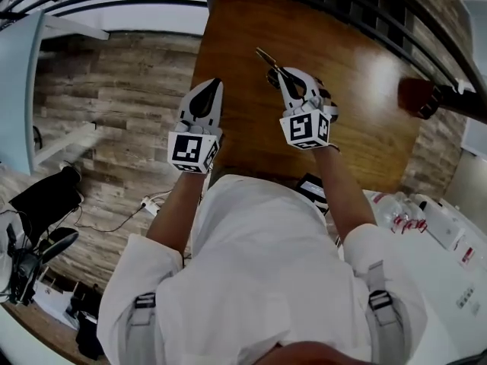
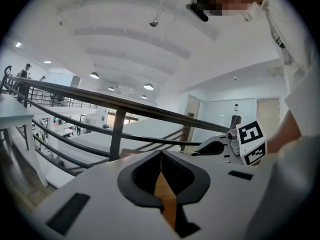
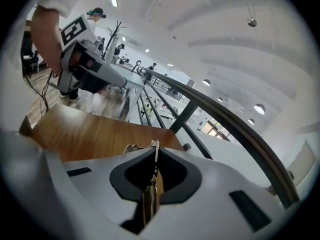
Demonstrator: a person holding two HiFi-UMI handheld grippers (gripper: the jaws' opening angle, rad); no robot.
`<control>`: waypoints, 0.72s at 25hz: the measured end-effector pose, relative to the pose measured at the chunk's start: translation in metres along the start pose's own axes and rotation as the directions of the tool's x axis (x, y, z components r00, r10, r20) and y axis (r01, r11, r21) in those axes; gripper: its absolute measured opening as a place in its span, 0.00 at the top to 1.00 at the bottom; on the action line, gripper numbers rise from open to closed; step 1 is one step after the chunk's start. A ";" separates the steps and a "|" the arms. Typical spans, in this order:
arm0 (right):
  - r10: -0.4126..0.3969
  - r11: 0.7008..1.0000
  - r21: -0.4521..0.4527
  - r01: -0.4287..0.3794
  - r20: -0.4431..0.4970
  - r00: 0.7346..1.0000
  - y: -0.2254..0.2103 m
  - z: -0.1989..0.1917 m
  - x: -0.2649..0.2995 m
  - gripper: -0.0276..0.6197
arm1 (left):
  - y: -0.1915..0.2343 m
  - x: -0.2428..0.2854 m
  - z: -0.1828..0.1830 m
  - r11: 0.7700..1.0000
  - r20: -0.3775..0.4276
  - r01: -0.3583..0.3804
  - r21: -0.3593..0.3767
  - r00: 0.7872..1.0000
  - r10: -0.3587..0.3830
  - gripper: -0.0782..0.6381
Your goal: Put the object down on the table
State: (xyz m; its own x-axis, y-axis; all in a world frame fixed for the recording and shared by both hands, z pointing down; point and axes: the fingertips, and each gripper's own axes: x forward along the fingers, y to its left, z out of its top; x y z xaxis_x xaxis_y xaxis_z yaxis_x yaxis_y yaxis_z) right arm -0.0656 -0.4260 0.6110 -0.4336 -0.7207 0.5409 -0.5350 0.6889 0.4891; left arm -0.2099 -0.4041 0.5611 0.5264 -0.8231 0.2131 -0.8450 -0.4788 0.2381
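Our right gripper [image 3: 155, 153] is clenched on a thin metal object [image 3: 151, 186], which stands edge-on between the jaws with its tip poking out past them. We hold it in the air over the wooden table [image 1: 350, 90] — clear of the surface. Our left gripper [image 2: 161, 156] is raised beside the right one, its jaws pressed together with nothing between them.
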 end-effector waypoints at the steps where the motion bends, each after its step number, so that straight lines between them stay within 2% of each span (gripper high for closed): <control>1: -0.003 1.000 -0.016 0.003 -0.008 1.000 0.002 -0.004 0.005 0.92 | 0.002 0.001 -0.002 1.000 -0.005 -0.006 0.006 1.000 0.006 0.87; 8: 0.004 0.993 -0.117 -0.011 -0.061 0.998 0.017 -0.024 0.038 0.92 | 0.011 0.009 -0.011 0.999 -0.023 -0.026 0.020 0.999 0.027 0.87; 18: -0.021 0.987 -0.160 0.002 -0.116 0.993 0.025 -0.049 0.065 0.92 | 0.014 0.011 -0.025 1.000 -0.050 -0.014 -0.005 0.999 0.014 0.87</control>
State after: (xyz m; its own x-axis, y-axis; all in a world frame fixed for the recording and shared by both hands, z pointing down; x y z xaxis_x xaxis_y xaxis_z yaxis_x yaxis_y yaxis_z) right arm -0.0717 -0.4515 0.6913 -0.3357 -0.7211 0.6061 -0.4128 0.6910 0.5934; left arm -0.2139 -0.4124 0.5907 0.5186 -0.8134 0.2634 -0.8520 -0.4657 0.2394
